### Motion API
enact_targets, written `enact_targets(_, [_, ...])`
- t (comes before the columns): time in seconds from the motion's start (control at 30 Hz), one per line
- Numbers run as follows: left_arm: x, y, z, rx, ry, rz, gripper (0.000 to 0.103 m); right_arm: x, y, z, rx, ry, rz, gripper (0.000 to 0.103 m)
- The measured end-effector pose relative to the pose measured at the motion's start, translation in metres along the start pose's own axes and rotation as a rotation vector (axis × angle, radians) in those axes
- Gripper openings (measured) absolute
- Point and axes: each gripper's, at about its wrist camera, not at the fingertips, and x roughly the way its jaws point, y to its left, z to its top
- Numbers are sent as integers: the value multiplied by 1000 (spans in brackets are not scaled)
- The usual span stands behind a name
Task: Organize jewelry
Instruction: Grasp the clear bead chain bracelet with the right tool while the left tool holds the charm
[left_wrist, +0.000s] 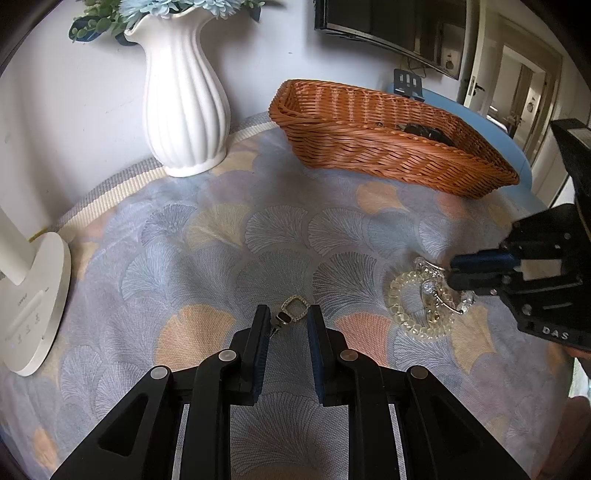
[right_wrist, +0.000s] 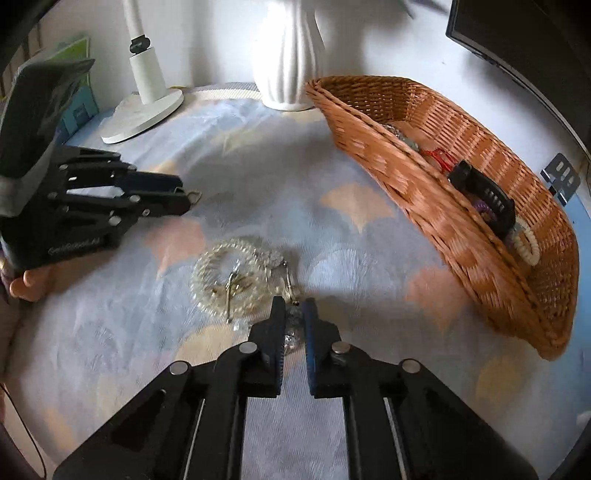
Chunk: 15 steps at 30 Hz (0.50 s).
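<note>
A small gold pendant (left_wrist: 294, 309) sits between the fingertips of my left gripper (left_wrist: 289, 312), low over the patterned cloth. The jaws are narrow and pinch it; in the right wrist view its loop (right_wrist: 194, 195) pokes out past the left gripper's tips (right_wrist: 184, 197). To the right, a clear coiled bracelet (left_wrist: 413, 314) lies tangled with crystal beads and metal hooks (right_wrist: 231, 291). My right gripper (right_wrist: 293, 308) is shut on a crystal bead piece (right_wrist: 293, 328) at that pile's edge, also seen from the side (left_wrist: 451, 274). The wicker basket (left_wrist: 369, 155) stands behind, holding a black band (right_wrist: 484, 192), a red item and a white bead bracelet (right_wrist: 526, 245).
A white ribbed vase (left_wrist: 184, 110) with blue flowers stands at the back left of the table. A white lamp base (left_wrist: 33, 302) sits at the left edge. A dark screen (left_wrist: 391, 22) hangs on the wall behind. A person's hand (right_wrist: 29, 280) holds the left gripper.
</note>
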Motion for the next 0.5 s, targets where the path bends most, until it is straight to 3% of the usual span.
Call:
enact_targets(0.33, [-1,-3,0,10,-1,-4,21,-90,-38,1,171,-196,167,10])
enact_targets(0.5, [-1,-4,0,15,-1,-2,21,-105,-47,-3,191,-213,173,10])
